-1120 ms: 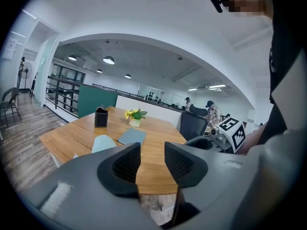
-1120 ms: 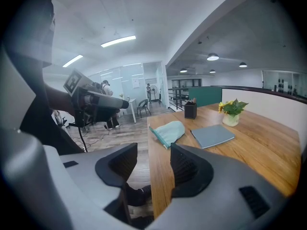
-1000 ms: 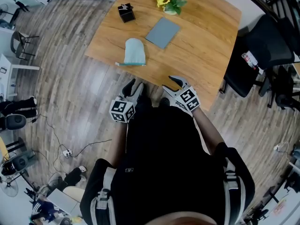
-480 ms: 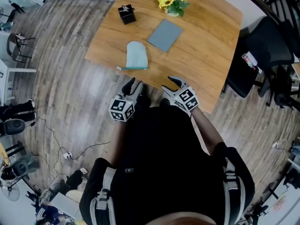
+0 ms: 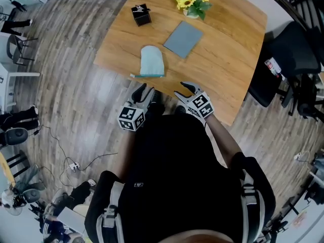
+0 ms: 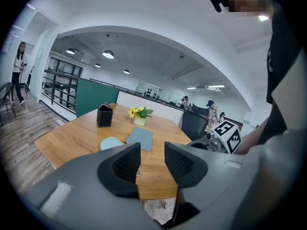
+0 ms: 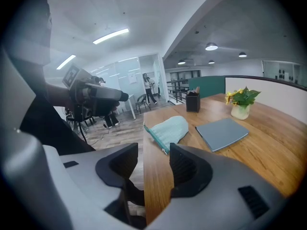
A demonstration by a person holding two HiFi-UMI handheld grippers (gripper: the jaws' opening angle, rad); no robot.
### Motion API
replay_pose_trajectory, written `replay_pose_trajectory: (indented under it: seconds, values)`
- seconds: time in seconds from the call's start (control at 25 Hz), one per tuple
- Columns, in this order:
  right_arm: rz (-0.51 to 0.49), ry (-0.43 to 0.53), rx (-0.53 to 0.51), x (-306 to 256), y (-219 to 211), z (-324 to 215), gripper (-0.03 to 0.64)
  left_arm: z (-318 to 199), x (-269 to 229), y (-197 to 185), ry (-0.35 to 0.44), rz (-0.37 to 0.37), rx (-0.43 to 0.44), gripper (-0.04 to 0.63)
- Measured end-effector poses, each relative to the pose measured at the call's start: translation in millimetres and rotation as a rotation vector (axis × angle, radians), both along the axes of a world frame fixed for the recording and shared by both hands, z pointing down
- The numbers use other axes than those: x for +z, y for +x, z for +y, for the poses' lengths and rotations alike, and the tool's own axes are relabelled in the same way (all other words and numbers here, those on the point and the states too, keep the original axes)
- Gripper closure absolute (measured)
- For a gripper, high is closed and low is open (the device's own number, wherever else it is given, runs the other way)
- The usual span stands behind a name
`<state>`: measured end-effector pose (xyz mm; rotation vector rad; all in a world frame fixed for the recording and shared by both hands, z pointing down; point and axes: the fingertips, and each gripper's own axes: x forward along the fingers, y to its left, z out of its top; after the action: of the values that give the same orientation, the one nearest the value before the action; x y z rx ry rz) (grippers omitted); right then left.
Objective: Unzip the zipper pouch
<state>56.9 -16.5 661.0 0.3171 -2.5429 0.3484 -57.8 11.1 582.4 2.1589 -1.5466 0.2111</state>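
In the head view, the person stands at the near edge of a wooden table, with the left gripper and right gripper held side by side just short of it. The pale teal zipper pouch lies flat near that edge, its zipper side facing the person, well apart from both grippers. A grey notebook, a black holder and a pot of yellow flowers sit farther back. In the left gripper view, the jaws stand a narrow gap apart with nothing between them, and the pouch lies on the table beyond. In the right gripper view, the jaws are likewise slightly parted and empty, and the pouch rests ahead beside the notebook.
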Motion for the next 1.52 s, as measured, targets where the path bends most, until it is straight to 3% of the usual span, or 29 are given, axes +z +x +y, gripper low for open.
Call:
replay_pose_trajectory:
  seconds: [0.32,1.2,1.36,1.52]
  values:
    - [0.027,-0.045,-0.031,18.2,-20.8,-7.5,0.411,-4.6,9.7,-13.5,-0.029,0.001,0.004,0.440]
    - [0.041,-0.305,0.076,85.0,-68.2,-51.2,0.449,-19.0,30.9,-39.1,-0.106,0.022,0.024,0.442]
    - [0.043,-0.393,0.114,101.5,-74.2,-56.7,0.449,-21.1,31.2,-40.5,-0.113,0.022,0.026,0.442]
    - [-0.001,-0.541,0.199,113.8,-78.9,-64.5,0.460,-21.1,33.7,-43.0,-0.125,0.014,0.028,0.442]
